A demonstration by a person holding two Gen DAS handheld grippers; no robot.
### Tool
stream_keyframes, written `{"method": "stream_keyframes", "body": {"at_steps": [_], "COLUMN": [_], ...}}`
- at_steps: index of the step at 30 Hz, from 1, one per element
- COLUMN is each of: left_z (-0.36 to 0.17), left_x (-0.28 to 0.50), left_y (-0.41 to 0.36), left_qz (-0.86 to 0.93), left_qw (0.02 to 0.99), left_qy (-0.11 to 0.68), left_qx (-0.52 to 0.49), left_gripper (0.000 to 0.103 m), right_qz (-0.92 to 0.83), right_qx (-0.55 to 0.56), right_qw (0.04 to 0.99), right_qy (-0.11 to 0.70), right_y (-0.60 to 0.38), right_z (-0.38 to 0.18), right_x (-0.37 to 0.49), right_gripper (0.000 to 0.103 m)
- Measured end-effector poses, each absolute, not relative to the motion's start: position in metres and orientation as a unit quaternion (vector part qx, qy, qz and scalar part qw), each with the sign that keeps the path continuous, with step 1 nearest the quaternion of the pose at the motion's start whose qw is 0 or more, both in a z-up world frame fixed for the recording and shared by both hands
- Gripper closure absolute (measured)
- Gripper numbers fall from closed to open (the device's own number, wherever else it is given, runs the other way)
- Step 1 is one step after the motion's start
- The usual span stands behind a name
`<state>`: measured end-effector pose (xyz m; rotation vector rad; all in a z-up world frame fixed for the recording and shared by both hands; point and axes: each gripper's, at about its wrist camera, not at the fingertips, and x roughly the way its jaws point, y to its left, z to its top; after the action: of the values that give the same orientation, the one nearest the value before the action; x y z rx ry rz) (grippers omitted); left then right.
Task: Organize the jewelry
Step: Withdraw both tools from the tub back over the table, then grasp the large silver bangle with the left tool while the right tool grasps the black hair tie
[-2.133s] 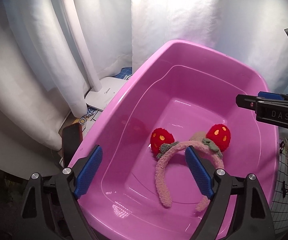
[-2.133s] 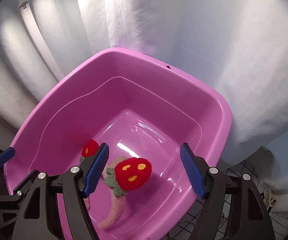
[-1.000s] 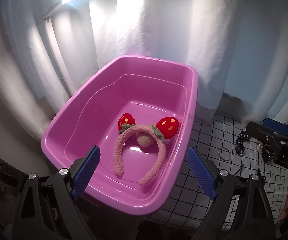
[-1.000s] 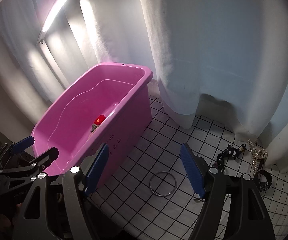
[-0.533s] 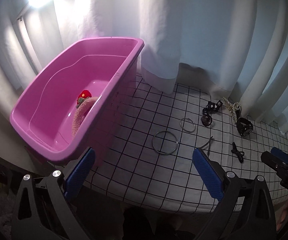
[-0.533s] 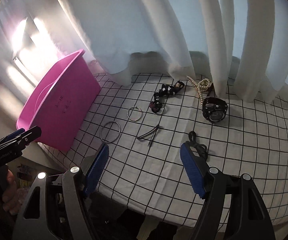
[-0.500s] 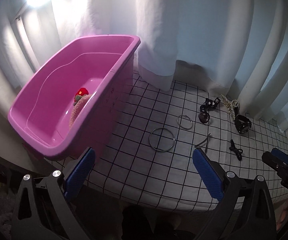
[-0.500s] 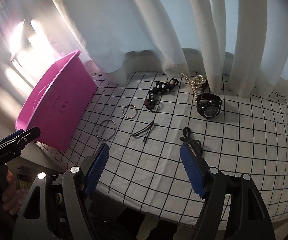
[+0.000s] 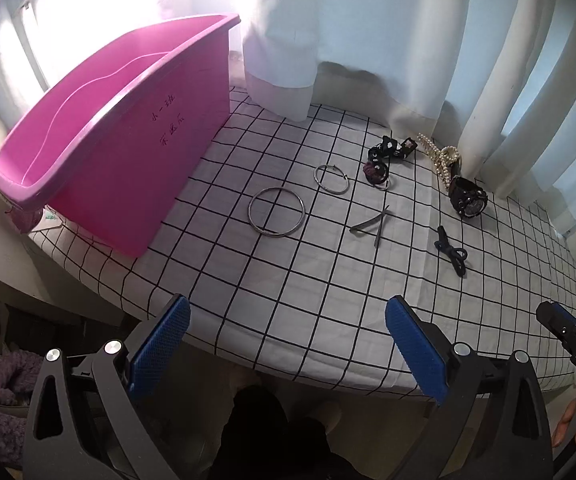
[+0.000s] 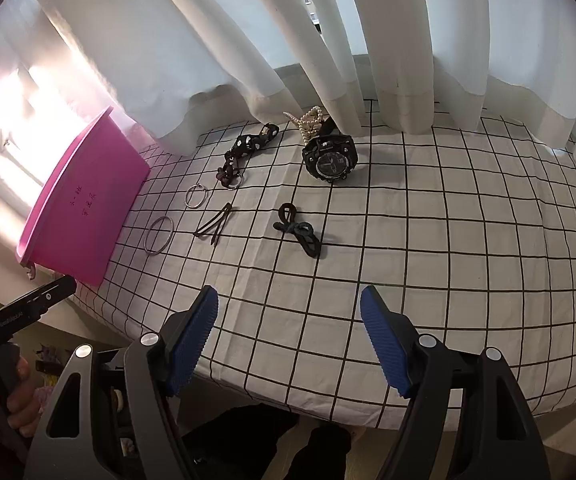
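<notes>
both grippers hang off the near edge, empty, jewelry out ahead.

left to right: pink bin far left on the checked cloth; large bangle, small ring, hairpins, black hair tie, black watch by the curtain. left gripper spread wide, touching nothing, bangle straight ahead. right gripper spread wide, touching nothing; the hair tie lies just ahead, long axis slanting away to the left, nearer this one.
</notes>
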<state>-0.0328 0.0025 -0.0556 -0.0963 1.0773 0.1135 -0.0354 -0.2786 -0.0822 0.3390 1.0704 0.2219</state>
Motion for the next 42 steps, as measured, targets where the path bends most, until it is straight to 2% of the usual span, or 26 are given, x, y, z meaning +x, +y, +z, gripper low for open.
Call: {"method": "stream_keyframes", "body": {"at_steps": [14, 27, 42], "left_z": [-0.109, -0.167, -0.194], "left_x": [0.017, 0.064, 0.086], "left_y": [0.037, 0.039, 0.036], "left_qz": [0.020, 0.030, 0.049], "left_qw": [0.841, 0.857, 0.872], "left_qy": [0.539, 0.512, 0.484], "left_qx": [-0.048, -0.057, -0.054], "left_gripper": [0.007, 0.007, 0.007], "right_qz": [0.058, 0.050, 0.076], "right_qx": [0.155, 0.103, 0.082], "right_qw": [0.844, 0.864, 0.881], "right_qy": [0.510, 0.491, 0.460], "right_y": [-0.244, -0.224, -0.219], "right_z": [-0.111, -0.161, -0.186], "right_x": [-0.012, 0.021, 0.042], "right_gripper": [0.033, 0.033, 0.033]}}
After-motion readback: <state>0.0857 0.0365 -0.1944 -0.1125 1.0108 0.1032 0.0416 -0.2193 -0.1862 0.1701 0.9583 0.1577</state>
